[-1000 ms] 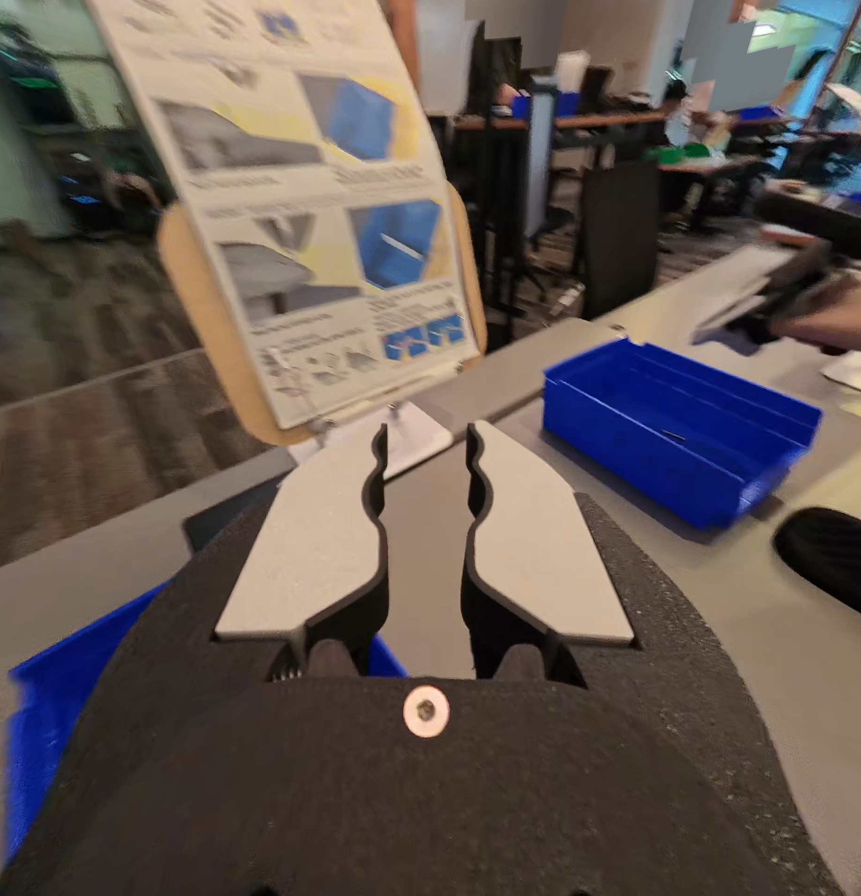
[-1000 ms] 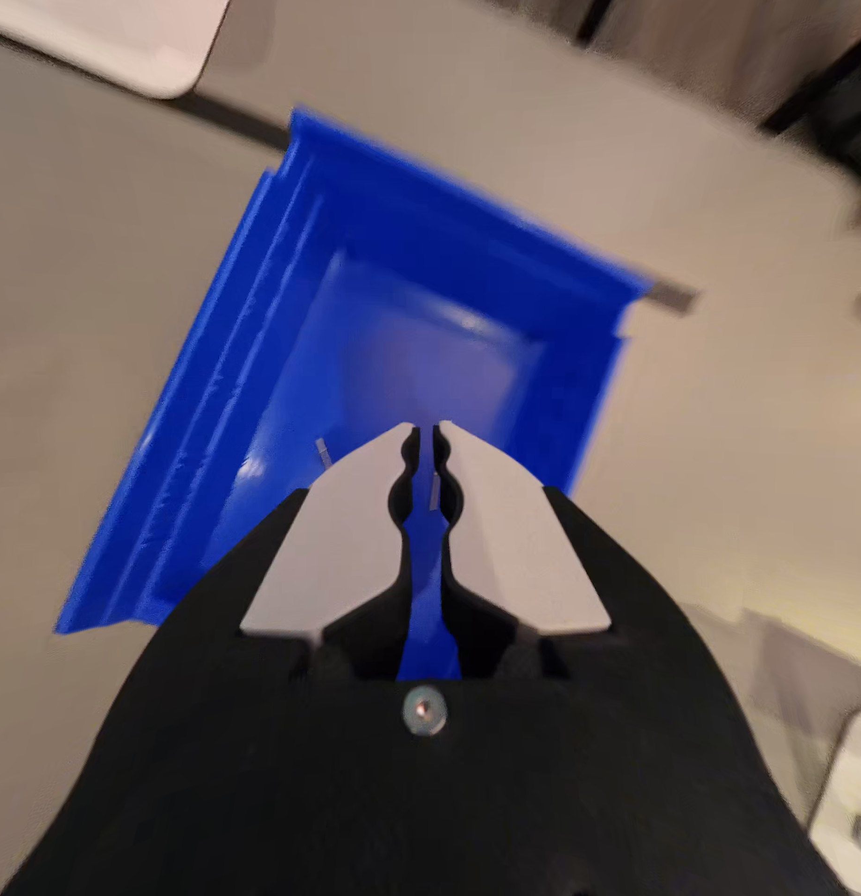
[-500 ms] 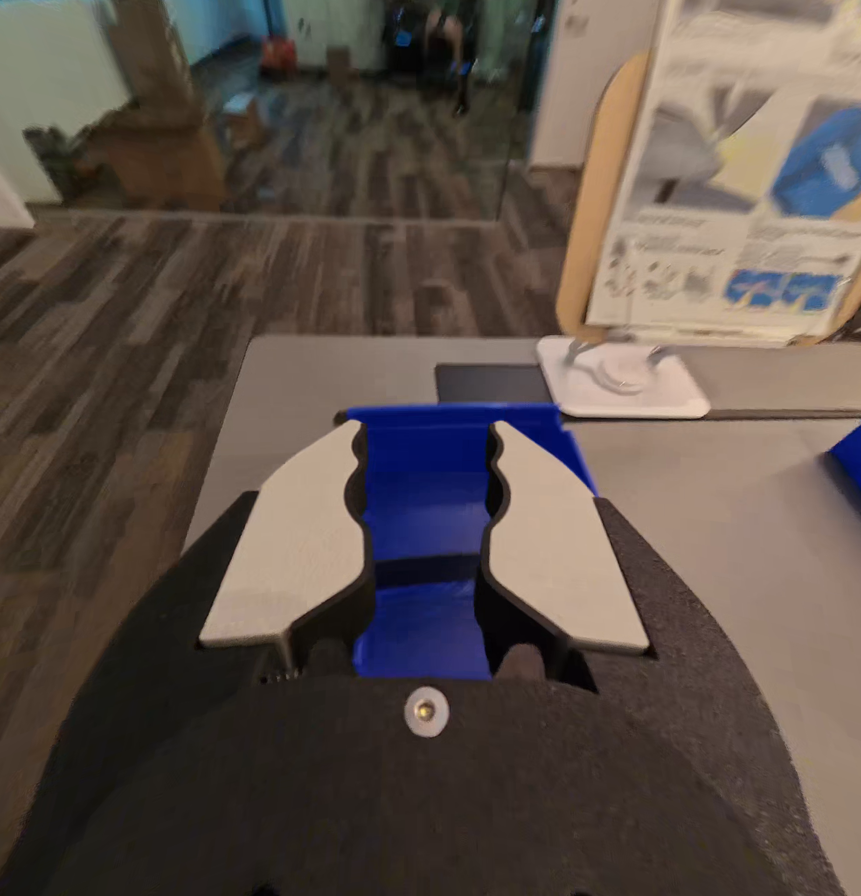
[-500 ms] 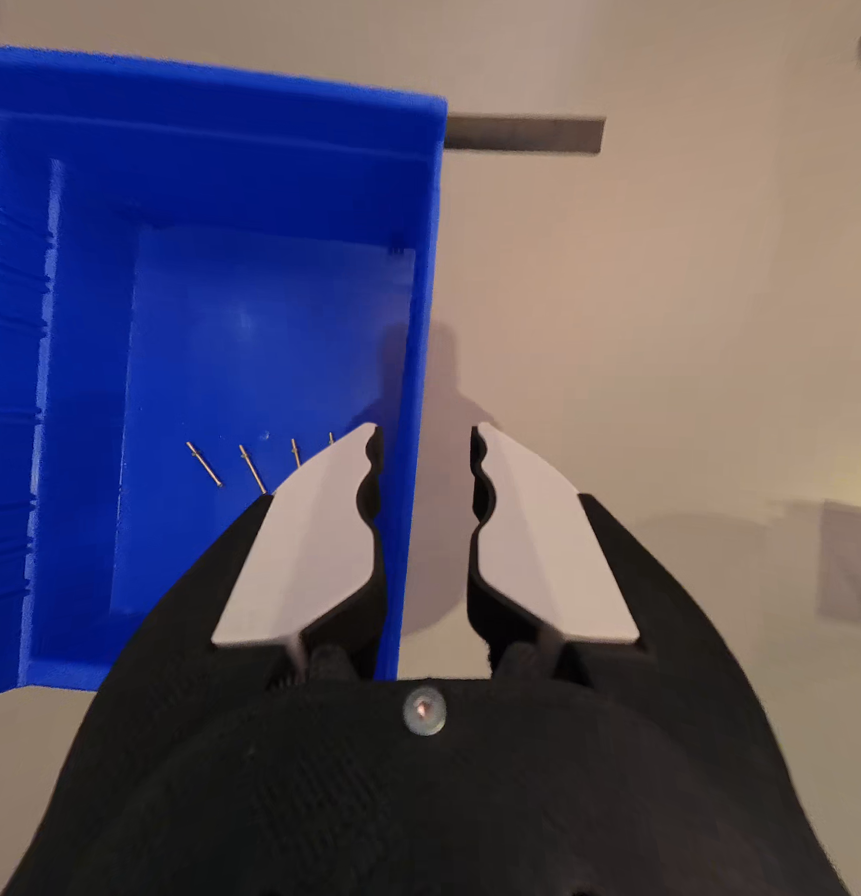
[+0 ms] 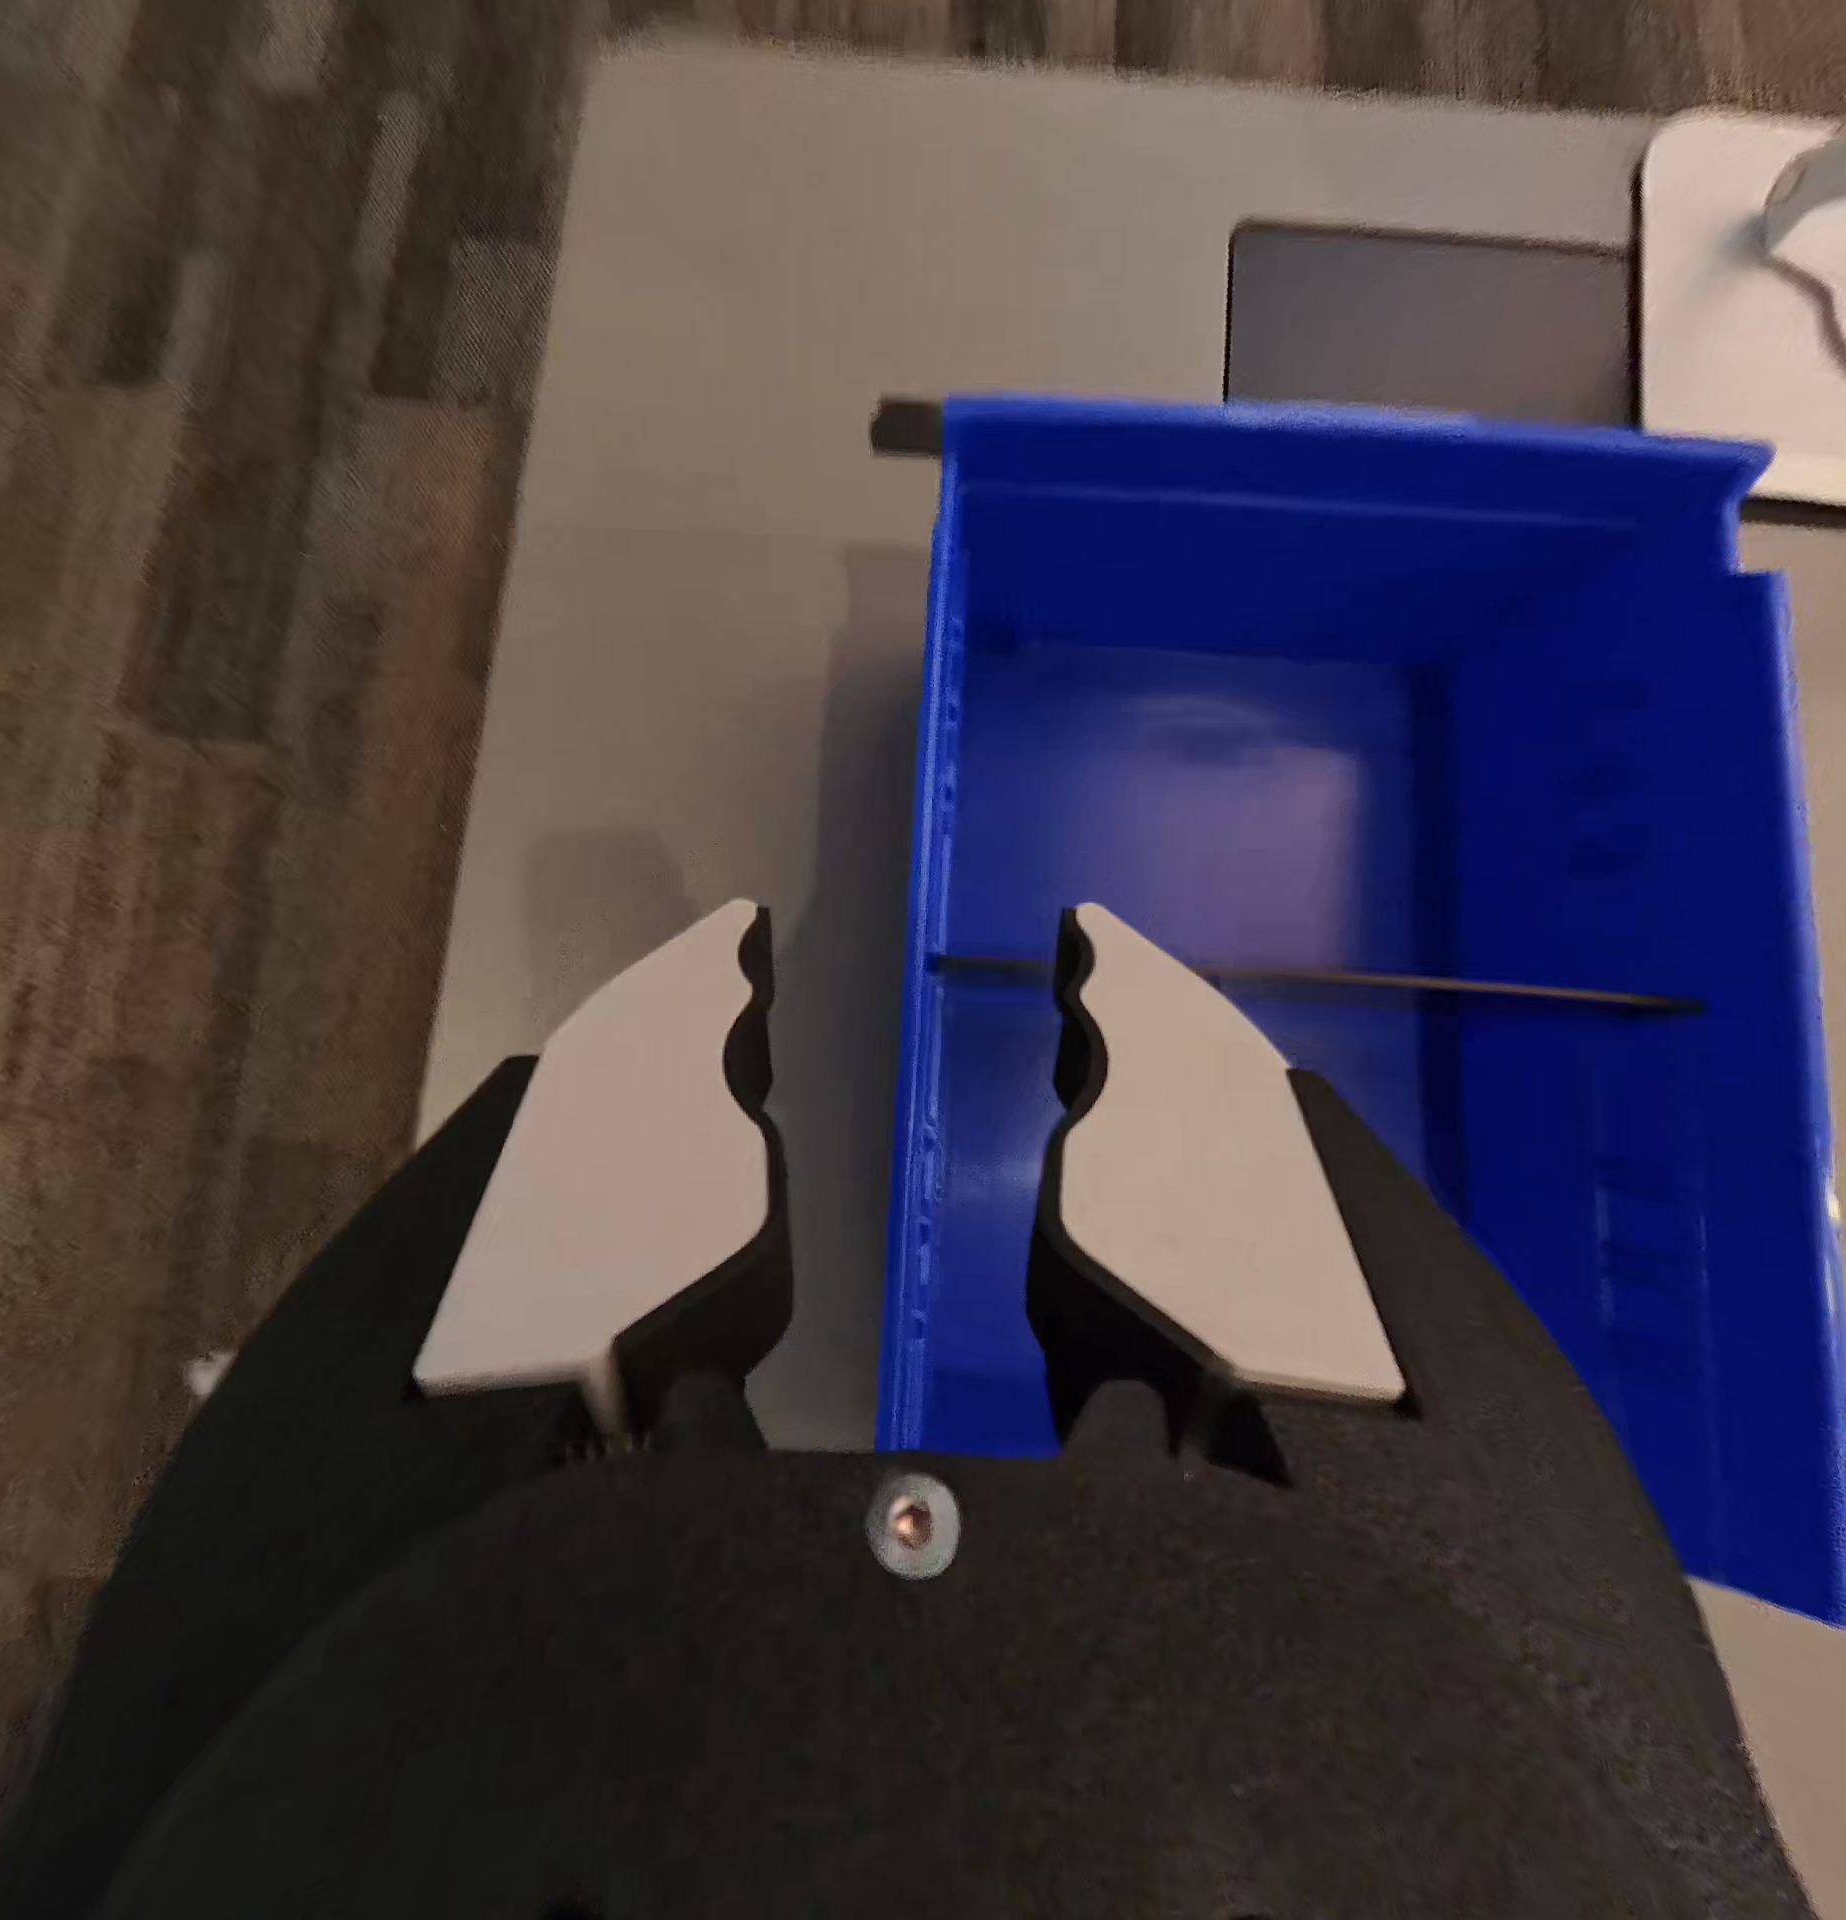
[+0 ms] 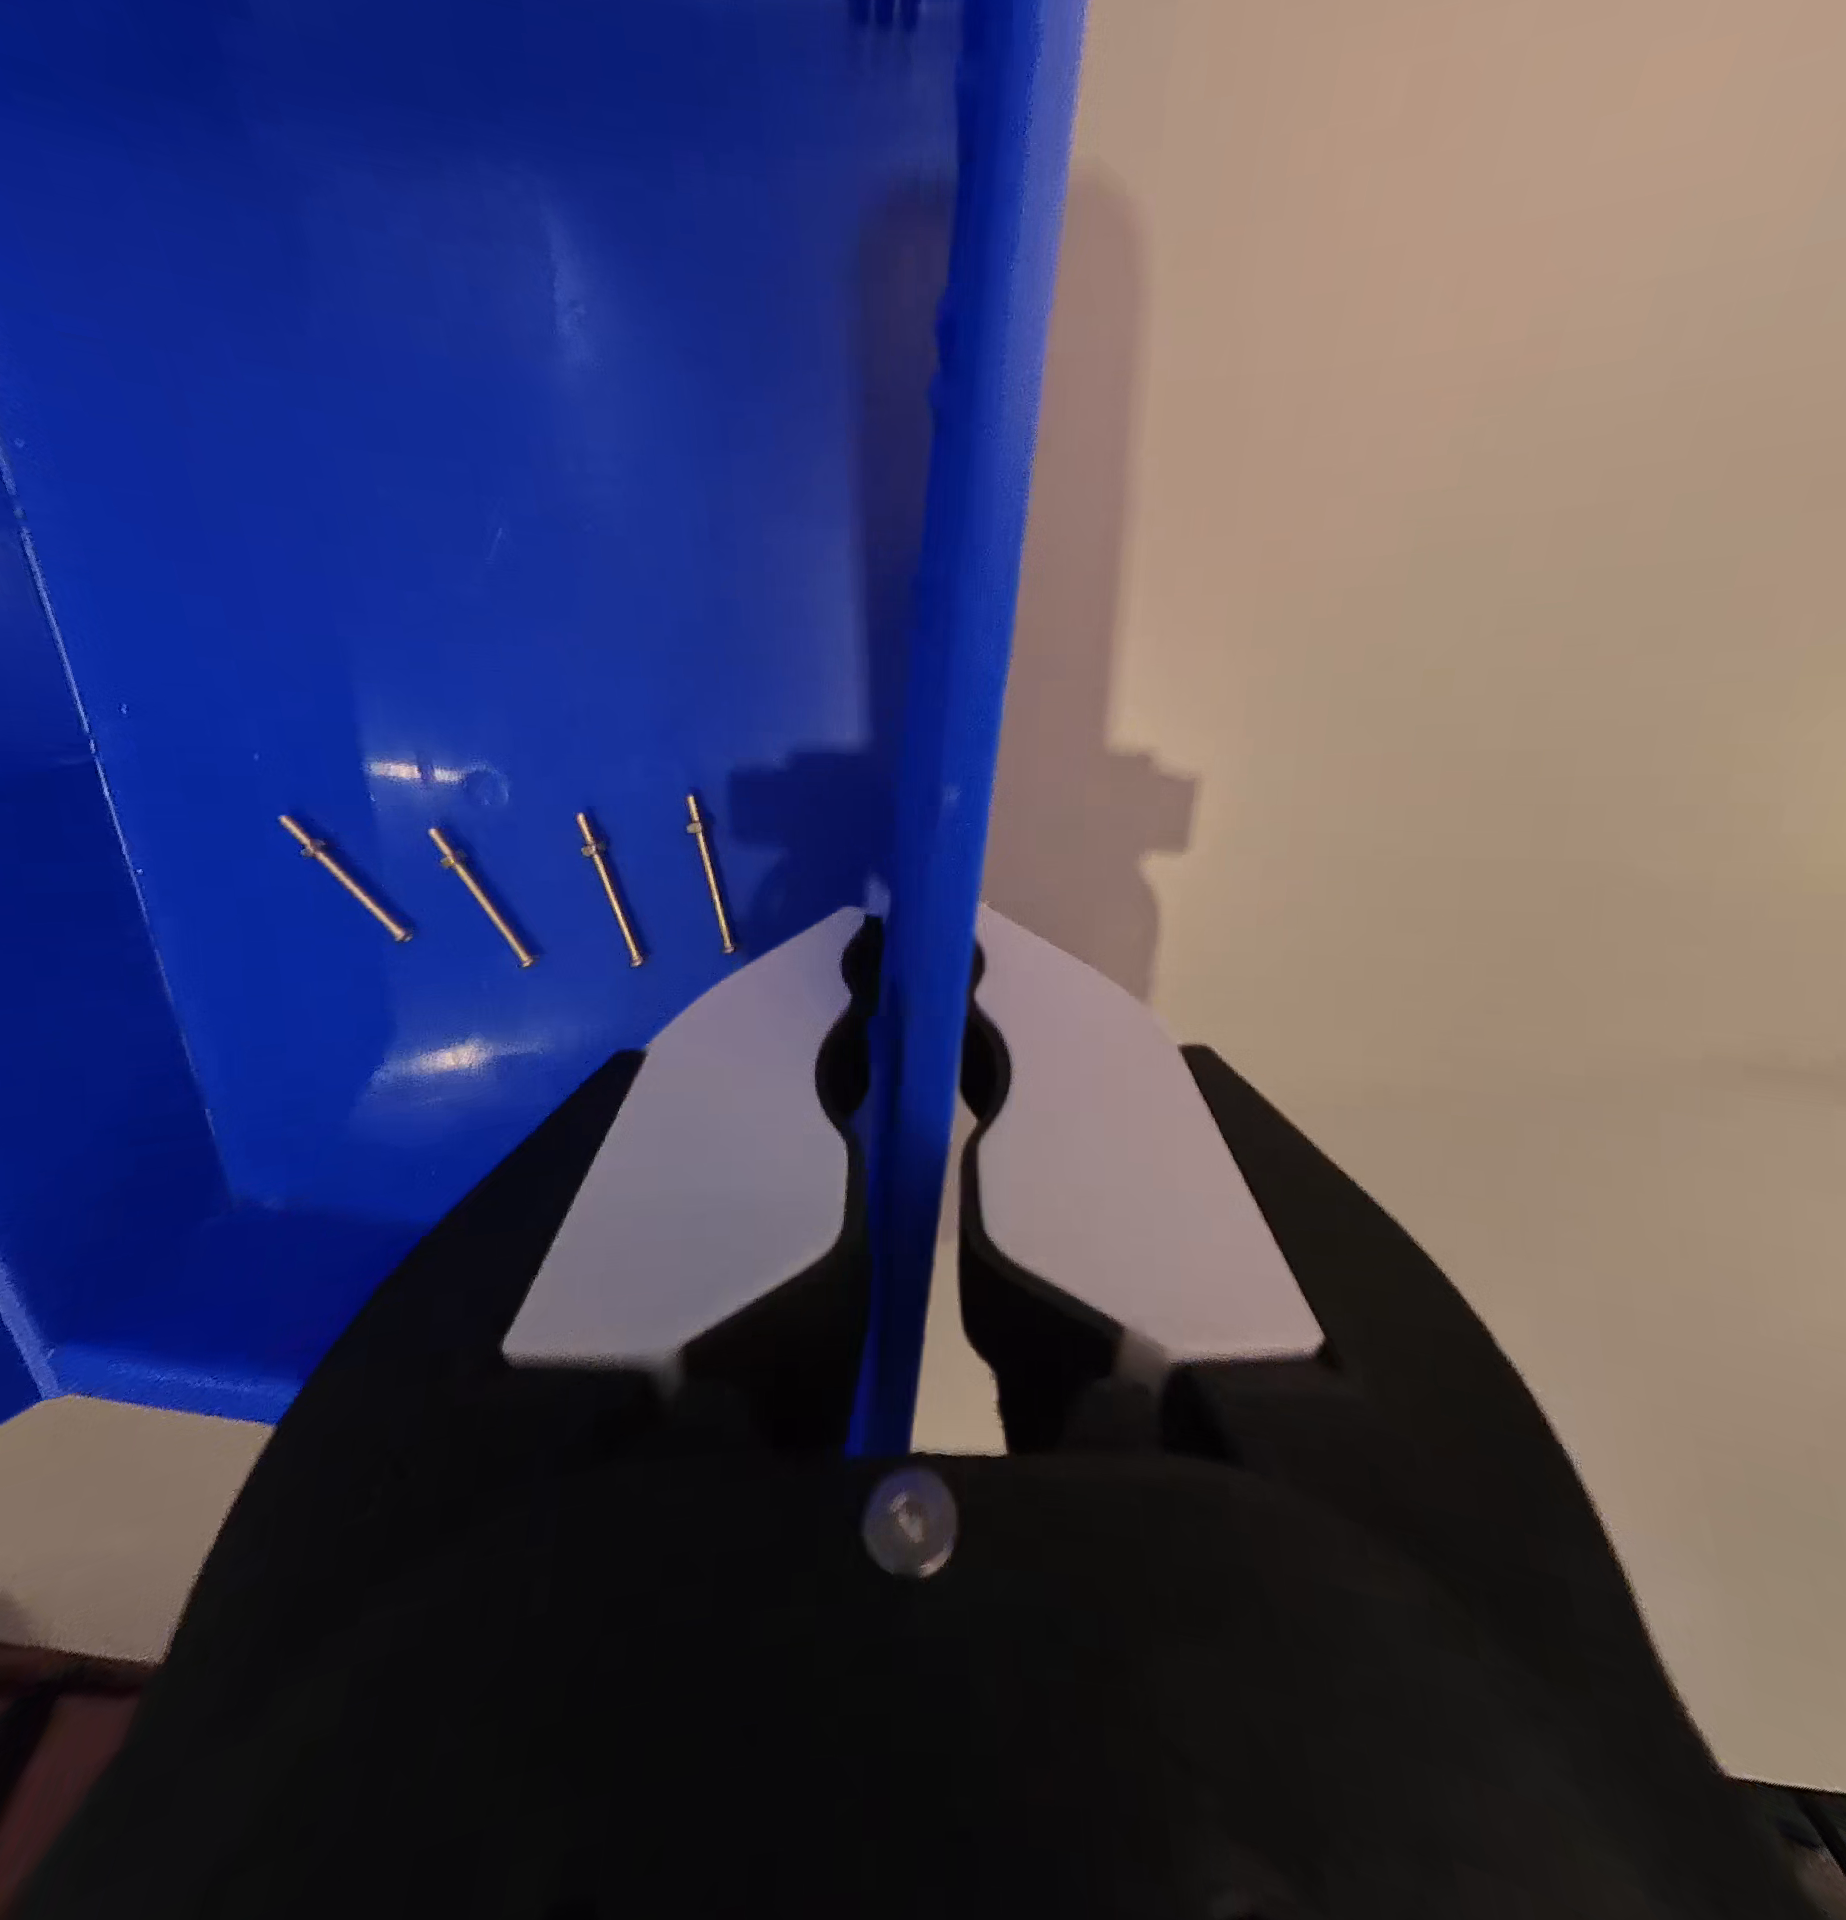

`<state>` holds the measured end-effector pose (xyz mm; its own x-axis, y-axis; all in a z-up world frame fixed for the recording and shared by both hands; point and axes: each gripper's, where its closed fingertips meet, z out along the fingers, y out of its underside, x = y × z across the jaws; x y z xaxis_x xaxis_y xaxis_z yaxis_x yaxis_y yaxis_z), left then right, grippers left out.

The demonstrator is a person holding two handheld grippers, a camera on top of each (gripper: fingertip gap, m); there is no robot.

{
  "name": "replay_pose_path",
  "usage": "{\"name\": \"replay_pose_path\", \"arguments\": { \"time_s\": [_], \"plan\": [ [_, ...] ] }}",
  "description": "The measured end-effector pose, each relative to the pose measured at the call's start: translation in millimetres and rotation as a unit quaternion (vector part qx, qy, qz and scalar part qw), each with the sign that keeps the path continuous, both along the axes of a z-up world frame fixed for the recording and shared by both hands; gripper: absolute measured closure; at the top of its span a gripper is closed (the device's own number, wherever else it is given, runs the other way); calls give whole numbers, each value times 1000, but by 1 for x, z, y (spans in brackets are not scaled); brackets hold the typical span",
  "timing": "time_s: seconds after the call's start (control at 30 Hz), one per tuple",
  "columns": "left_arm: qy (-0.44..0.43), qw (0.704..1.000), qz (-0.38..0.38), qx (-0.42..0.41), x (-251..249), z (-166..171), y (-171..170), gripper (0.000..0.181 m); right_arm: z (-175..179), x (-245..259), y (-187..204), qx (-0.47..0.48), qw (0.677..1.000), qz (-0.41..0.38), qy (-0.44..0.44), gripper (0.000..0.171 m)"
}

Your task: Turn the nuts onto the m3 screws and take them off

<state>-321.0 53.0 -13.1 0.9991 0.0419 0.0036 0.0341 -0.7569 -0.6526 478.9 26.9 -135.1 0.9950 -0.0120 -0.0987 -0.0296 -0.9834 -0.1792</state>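
In the left wrist view the left tongs (image 5: 914,914) stand wide apart and hold nothing. They straddle the left wall of a blue bin (image 5: 924,1039) that fills the middle and right of the frame: one finger is over the grey counter (image 5: 711,520) outside the wall, the other over the bin's inside. A thin dark divider (image 5: 1418,992) crosses this bin from side to side. No screws or nuts can be made out in it. At the upper right sits a white base plate (image 5: 1729,312) beside a dark rectangular patch (image 5: 1418,312) on the counter, and wood-pattern floor (image 5: 171,623) runs down the left edge.

In the right wrist view the right tongs (image 6: 924,920) are narrowed onto the right wall of a second blue bin (image 6: 992,520), one finger inside and one outside, both pressing the wall's thin edge. On that bin's floor, left of centre in the frame, lie four slim brass-coloured screws (image 6: 503,888) in a row, each with a small nut (image 6: 314,850) near its far end. The pale counter shows to the right.
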Motion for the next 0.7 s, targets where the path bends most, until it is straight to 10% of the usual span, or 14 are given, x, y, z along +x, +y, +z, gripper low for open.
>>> {"name": "replay_pose_path", "arguments": {
  "time_s": [0.47,0.7],
  "plan": [
    [-22,972,-27,-231,3,-83,-35,132,-2,-4,-2,-12,1000,2,15,164],
    [-22,955,-47,-293,8,-101,-47,176,-2,-10,0,-15,1000,11,17,164]
  ]
}}
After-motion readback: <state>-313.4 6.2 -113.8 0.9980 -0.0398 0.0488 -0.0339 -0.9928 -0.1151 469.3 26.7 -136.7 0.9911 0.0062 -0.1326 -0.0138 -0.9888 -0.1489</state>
